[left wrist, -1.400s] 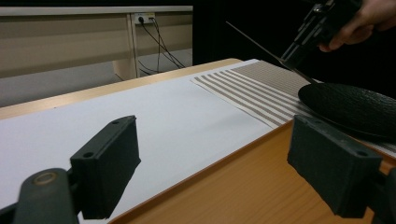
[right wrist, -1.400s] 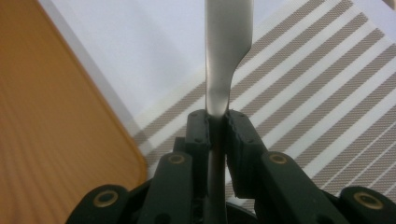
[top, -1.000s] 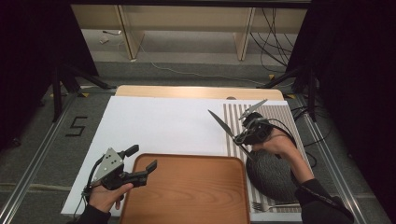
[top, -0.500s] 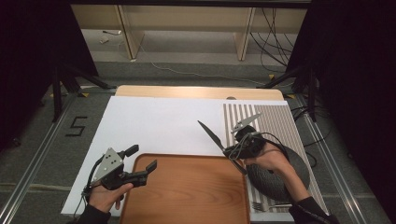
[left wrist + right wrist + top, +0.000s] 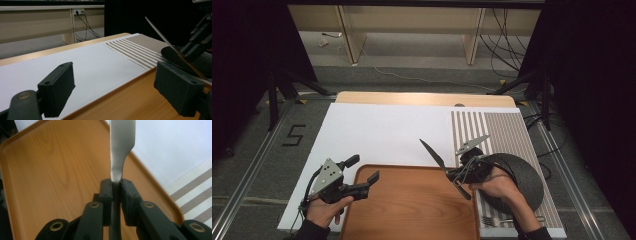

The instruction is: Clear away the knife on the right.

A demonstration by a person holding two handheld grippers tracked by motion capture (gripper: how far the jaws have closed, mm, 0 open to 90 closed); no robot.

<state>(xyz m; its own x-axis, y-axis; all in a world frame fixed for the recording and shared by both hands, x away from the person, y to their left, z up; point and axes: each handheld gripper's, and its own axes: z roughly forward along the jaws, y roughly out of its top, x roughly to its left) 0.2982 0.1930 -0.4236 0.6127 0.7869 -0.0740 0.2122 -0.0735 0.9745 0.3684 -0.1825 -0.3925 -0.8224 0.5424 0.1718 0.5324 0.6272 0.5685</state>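
Note:
My right gripper [image 5: 453, 175] is shut on a metal table knife [image 5: 434, 157], which it grips near the middle. The blade points up and to the left, over the right part of the wooden tray [image 5: 412, 215]. In the right gripper view the pads [image 5: 128, 192] pinch the knife [image 5: 121, 145] above the tray [image 5: 50, 170]. My left gripper [image 5: 362, 170] is open at the tray's left rim with nothing between its jaws. The left gripper view has its wide-open pads [image 5: 56, 87] in front of the tray [image 5: 130, 100], with the knife [image 5: 160, 35] at the right.
A dark round plate [image 5: 524, 182] lies on a striped placemat [image 5: 502, 130] right of the tray, and a fork [image 5: 494, 220] lies at the plate's near edge. A white mat [image 5: 377, 130] covers the table behind the tray. Cables run on the floor beyond.
The right gripper has carried the knife leftward and slightly lower, from over the placemat and plate to over the tray's right part. The left gripper has stayed put.

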